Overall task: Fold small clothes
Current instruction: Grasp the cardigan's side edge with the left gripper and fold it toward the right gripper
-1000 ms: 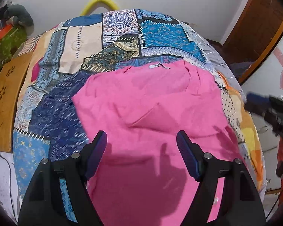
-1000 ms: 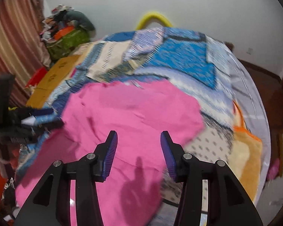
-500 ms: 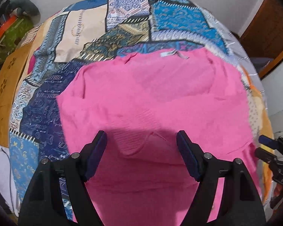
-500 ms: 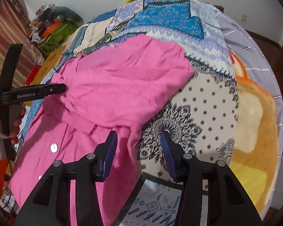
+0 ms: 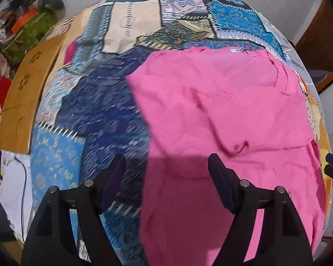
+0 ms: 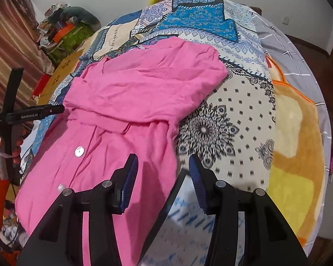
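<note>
The pink garment point(image 6: 131, 102) is lying spread across the near half of the bed, its far part already doubled over the body so that a soft rolled fold is running across the middle. Two pale buttons point(image 6: 79, 151) are showing on the lower panel, and a small white label point(image 5: 237, 49) is sitting at the far edge. It is looking like thin, limp cloth — light, wrinkling easily, likely to slump and slide rather than hold a crease, so I judge it is best pinched at a hem or a side edge where the layers are thin, not in the bulky rolled middle.

The left gripper point(image 5: 166, 177) is hovering above the garment's left edge with its jaws standing wide apart and nothing between the pads; half of its gap is over pink cloth, half over the bedspread. The right gripper point(image 6: 163, 173) is hanging over the right edge of the lower panel, its jaws parted more narrowly and likewise clamping nothing. A hand point(image 6: 4, 150) in an orange sleeve is gripping the other tool's handle at the left of the right-wrist view.

Underneath, a patchwork bedspread point(image 6: 233, 119) in blues, cream and black print is covering the mattress — soft, giving ground. A wooden board point(image 5: 22, 102) is lying along the left side, a heap of clutter point(image 6: 62, 33) is piling in the far corner, and a plain white wall is closing the room behind.
</note>
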`<state>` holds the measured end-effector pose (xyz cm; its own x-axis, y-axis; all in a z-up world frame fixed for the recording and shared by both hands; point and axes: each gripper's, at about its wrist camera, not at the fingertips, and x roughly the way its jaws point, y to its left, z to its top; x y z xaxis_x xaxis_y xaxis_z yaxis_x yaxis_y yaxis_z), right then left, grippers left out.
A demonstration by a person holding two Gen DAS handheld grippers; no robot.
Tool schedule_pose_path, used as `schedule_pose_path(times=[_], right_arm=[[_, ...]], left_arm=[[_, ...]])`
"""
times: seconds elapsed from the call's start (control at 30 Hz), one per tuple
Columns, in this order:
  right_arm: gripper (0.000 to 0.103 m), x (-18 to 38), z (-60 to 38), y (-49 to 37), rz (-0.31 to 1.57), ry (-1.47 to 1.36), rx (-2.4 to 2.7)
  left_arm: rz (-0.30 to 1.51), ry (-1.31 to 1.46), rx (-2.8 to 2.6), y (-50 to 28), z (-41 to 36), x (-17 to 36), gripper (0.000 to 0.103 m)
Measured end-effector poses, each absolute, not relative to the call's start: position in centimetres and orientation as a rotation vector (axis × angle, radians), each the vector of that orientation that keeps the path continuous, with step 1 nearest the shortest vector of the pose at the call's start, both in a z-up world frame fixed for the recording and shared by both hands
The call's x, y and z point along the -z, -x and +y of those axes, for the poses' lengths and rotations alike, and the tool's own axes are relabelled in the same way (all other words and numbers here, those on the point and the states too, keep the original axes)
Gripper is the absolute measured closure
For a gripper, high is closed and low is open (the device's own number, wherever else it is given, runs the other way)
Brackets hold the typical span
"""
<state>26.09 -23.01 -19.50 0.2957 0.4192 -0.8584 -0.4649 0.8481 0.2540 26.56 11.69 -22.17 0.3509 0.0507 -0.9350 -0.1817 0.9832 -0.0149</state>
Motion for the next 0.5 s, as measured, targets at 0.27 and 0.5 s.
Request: schedule_pose_path(times=[0.27, 0.5], right_arm=[[0.047, 18.7, -23.4, -22.6, 1.114, 0.054, -0.574], [0.047, 21.1, -23.3, -19.9, 1.168, -0.008, -0.588]], left_arm=[[1.175, 0.135, -0.107, -21.7, 12.0, 20.7, 0.025], [1.235, 0.136, -0.052, -17.6, 10.9, 22.6, 0.025]])
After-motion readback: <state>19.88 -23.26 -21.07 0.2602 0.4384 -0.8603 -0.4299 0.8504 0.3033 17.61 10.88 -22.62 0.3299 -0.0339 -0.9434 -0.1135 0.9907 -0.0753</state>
